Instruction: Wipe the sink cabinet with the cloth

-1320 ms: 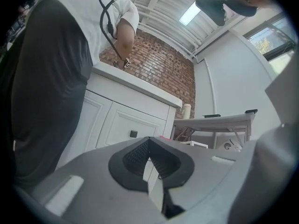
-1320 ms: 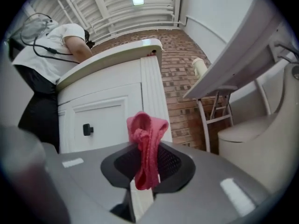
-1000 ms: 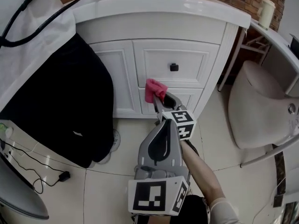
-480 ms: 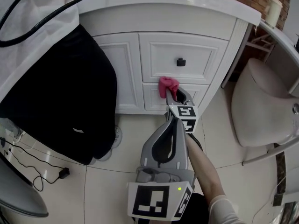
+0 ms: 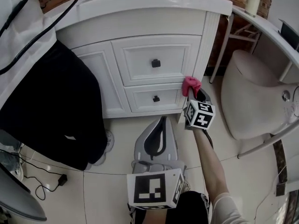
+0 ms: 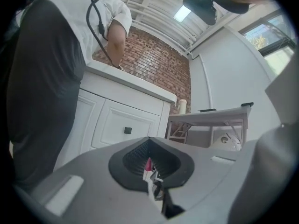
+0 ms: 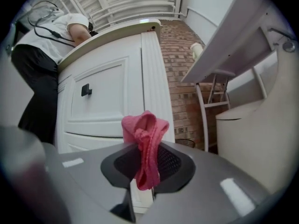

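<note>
The right tongs [image 5: 193, 92] are clamped shut on the pink cloth [image 5: 190, 84], which bunches into a crumpled knot above the tips while a narrower tail hangs down between the jaws, as the right gripper view shows [image 7: 145, 148]. In the head view the cloth sits against the right front corner post of the white sink cabinet [image 5: 205, 41], about level with the gap between the two drawers, and appears to touch the fluted post. The right tongs [image 7: 147, 171] carry nothing else. The left tongs [image 5: 161, 124] hang lower and further back, above the tiled floor [image 5: 117, 139] in front of the cabinet and apart from it. In the left gripper view their jaws stand together with only a thin slit between them, and they grip nothing [image 6: 150, 174]. The upper drawer [image 5: 140, 55] and the lower drawer [image 5: 140, 99] are both closed, each with a small dark knob, so their contents cannot be seen. The white worktop [image 5: 140, 6] caps the cabinet. A person in a white top and black trousers [image 5: 51, 106] stands close against the cabinet's left side.
</note>
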`<action>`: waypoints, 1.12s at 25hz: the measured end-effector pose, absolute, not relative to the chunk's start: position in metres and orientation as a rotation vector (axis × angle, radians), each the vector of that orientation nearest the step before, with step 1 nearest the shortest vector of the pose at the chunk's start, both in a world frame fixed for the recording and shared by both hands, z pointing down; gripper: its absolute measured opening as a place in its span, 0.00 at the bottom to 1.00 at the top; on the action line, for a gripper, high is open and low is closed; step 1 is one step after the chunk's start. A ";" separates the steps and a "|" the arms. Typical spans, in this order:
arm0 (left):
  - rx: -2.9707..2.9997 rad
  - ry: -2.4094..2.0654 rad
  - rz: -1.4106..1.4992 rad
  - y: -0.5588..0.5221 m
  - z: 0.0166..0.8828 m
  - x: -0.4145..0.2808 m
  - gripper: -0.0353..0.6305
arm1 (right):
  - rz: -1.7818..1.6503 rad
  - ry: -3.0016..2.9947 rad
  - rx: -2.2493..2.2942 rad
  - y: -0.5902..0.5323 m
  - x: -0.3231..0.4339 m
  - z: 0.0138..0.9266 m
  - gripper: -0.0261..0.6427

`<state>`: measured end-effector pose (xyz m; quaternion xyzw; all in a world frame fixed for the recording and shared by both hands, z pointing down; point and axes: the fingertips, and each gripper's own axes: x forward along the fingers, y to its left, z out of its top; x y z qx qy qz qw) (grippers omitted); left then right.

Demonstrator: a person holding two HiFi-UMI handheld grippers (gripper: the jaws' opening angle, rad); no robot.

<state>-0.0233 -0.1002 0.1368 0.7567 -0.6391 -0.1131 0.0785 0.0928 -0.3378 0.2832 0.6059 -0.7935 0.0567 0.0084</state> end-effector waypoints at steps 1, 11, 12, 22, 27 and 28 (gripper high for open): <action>2.273 -1.911 -0.318 -0.102 0.138 -0.020 0.08 | 0.188 -2.476 1.900 -0.336 0.097 0.282 0.13; 2.404 -2.036 -0.187 -0.157 0.157 -0.085 0.07 | 0.225 -2.749 1.636 -0.284 -0.014 0.266 0.13; 2.363 -2.082 -0.170 -0.167 0.174 -0.104 0.07 | 0.231 -2.792 1.567 -0.278 -0.037 0.270 0.13; 2.111 -2.414 -0.097 -0.208 0.313 -0.198 0.07 | 0.099 -2.938 1.119 -0.281 -0.167 0.345 0.13; 2.176 -2.330 -0.019 -0.214 0.361 -0.170 0.07 | -0.010 -2.814 1.378 -0.307 -0.102 0.342 0.13; 2.188 -2.299 -0.017 -0.213 0.368 -0.164 0.07 | -0.023 -2.793 1.391 -0.308 -0.091 0.344 0.14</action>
